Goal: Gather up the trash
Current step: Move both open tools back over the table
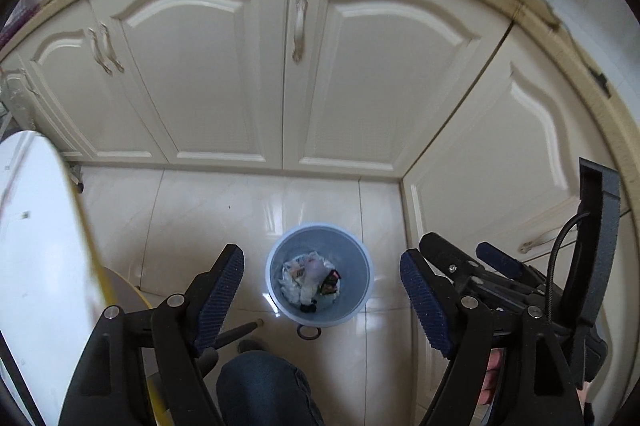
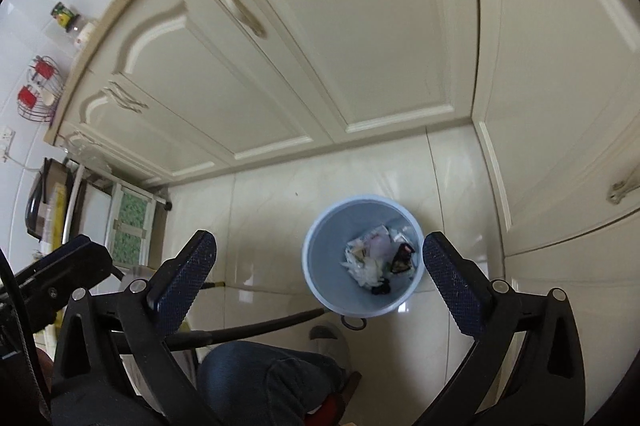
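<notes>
A pale blue trash bin [image 1: 276, 266] stands on the tiled floor near the cabinet corner. Inside it lies crumpled paper and wrapper trash [image 1: 310, 278]. My left gripper [image 1: 322, 298] hovers above the bin, open, with nothing between its blue-padded fingers [image 1: 222, 290]. In the right wrist view the same bin [image 2: 320, 258] and its trash [image 2: 372, 260] sit slightly right of centre. My right gripper [image 2: 320, 280] is open wide and empty over it. The right gripper [image 1: 468, 258] also shows at the right of the left wrist view, beside the left one.
Cream cabinet doors [image 1: 208, 74] wall off the back and right. A white round table [image 1: 36, 246] with a yellow rim stands at left. The person's knee in jeans [image 1: 264, 386] and a grey shoe [image 2: 328, 336] are below. A small ring [image 1: 308, 332] lies by the bin.
</notes>
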The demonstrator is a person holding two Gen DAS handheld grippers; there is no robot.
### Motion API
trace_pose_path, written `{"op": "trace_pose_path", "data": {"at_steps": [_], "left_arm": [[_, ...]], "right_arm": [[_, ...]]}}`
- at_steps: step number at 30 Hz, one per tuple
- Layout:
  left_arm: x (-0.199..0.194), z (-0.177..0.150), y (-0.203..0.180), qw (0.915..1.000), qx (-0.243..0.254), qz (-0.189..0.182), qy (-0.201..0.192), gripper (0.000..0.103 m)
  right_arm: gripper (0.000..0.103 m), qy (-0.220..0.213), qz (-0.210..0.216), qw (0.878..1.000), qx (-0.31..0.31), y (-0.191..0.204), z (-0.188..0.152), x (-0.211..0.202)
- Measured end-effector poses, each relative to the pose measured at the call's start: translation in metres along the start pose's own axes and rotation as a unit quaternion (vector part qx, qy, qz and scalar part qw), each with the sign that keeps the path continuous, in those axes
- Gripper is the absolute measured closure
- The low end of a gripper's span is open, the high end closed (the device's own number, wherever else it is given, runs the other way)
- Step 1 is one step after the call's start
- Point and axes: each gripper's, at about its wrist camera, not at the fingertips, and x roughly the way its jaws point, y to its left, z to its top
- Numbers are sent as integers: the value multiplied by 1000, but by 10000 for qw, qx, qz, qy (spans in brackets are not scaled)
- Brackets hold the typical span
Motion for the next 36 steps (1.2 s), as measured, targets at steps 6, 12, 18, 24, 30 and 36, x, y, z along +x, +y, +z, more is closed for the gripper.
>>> {"op": "trace_pose_path", "data": {"at_steps": [6,12,18,24,30,36], "left_arm": [[-93,-29,27,9981,-231,-19,-564,20],[-185,-72,69,9897,-582,133,-1301,12],[-268,-126,105,9760,-888,506,-1923,10],[-331,-194,136,9577,-1191,941,-2445,5],[-373,-264,164,9395,-1672,1294,-2694,4],[-396,-312,181,9237,-2081,1624,-2776,3]], "right_arm": [[0,-404,198,9987,-238,43,1,-45],[0,-860,478,9929,-670,108,-8,-95],[0,-1233,753,9803,-1347,192,-30,-136],[0,-1493,950,9644,-1963,270,-57,-167],[0,-1660,1130,9444,-2605,341,-90,-185],[0,-1723,1260,9253,-3135,395,-124,-191]]}}
